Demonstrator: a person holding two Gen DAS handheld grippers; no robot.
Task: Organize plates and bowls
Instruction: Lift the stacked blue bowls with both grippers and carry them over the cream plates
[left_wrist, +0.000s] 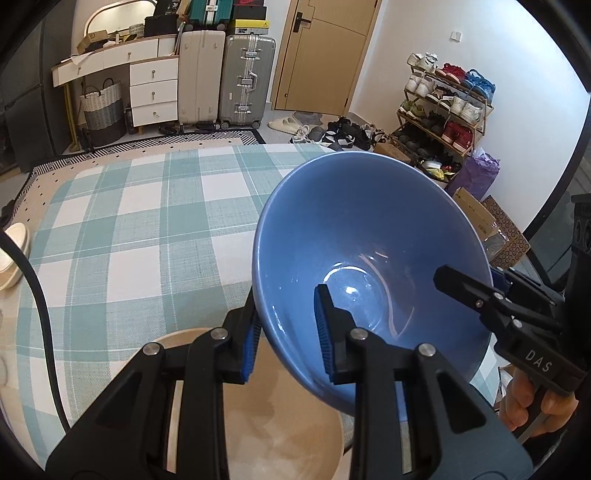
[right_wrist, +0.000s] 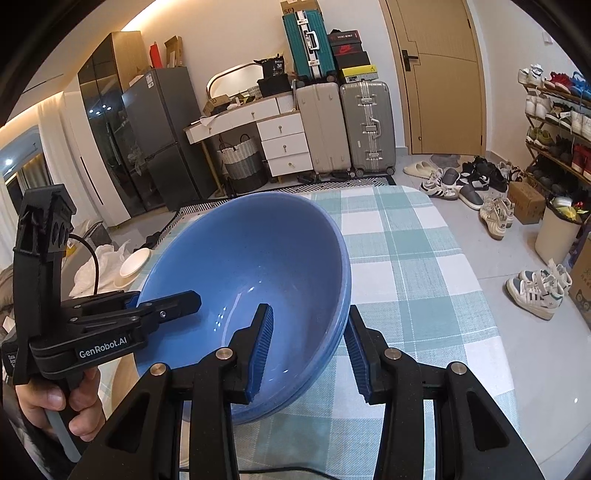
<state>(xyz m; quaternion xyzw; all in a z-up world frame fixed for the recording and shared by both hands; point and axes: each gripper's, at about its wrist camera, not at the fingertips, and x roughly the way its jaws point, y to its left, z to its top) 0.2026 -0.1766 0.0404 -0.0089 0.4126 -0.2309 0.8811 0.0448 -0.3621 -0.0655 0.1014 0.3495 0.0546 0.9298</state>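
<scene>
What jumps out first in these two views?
The blue bowl fills both views, tilted above the checked tablecloth, each side of its rim between the fingers of the left tongs and right tongs. In the right view a second rim line suggests two nested bowls. A beige bowl sits directly below in the left view.

Tilted blue bowl (left_wrist: 362, 236) (glossy inside)
</scene>
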